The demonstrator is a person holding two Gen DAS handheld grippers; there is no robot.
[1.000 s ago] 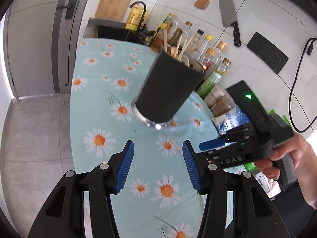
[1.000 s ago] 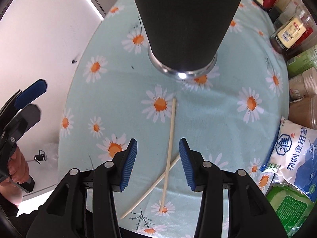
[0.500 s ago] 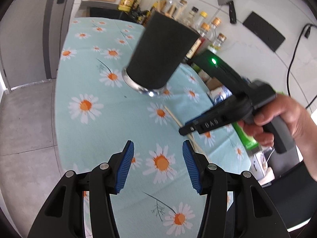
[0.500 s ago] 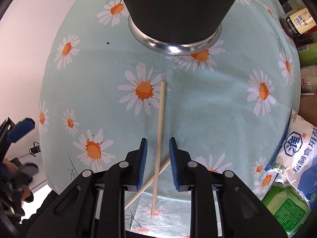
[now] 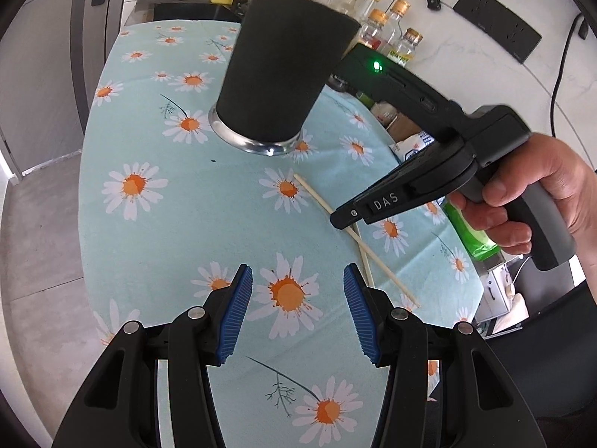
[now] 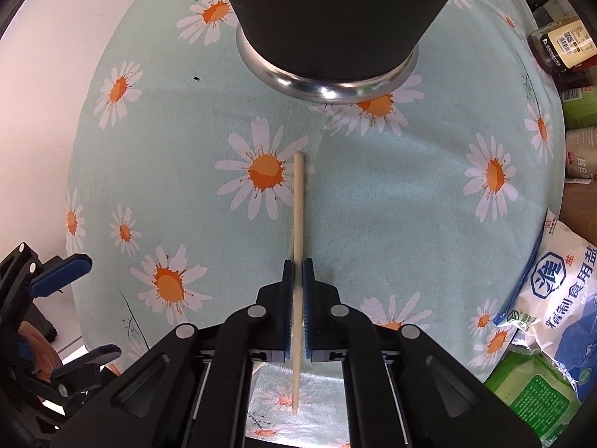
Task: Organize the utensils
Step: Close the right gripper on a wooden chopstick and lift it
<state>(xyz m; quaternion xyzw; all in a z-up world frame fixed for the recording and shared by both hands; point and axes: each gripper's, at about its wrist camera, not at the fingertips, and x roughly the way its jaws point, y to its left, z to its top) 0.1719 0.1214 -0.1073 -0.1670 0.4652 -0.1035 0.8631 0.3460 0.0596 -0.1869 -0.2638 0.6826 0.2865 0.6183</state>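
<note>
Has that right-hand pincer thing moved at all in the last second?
Yes. The right gripper has sunk toward the daisy tablecloth, its jaws just closing on the pale wooden chopstick below the black cylindrical holder.

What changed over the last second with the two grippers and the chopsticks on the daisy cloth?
The right gripper came down over the pale wooden chopstick and its jaws have just been closing; they now pinch it. The left gripper dropped lower toward the daisy-print tablecloth, jaws open as before, nothing between them. The black cylindrical utensil holder and the second chopstick stayed put.
</note>
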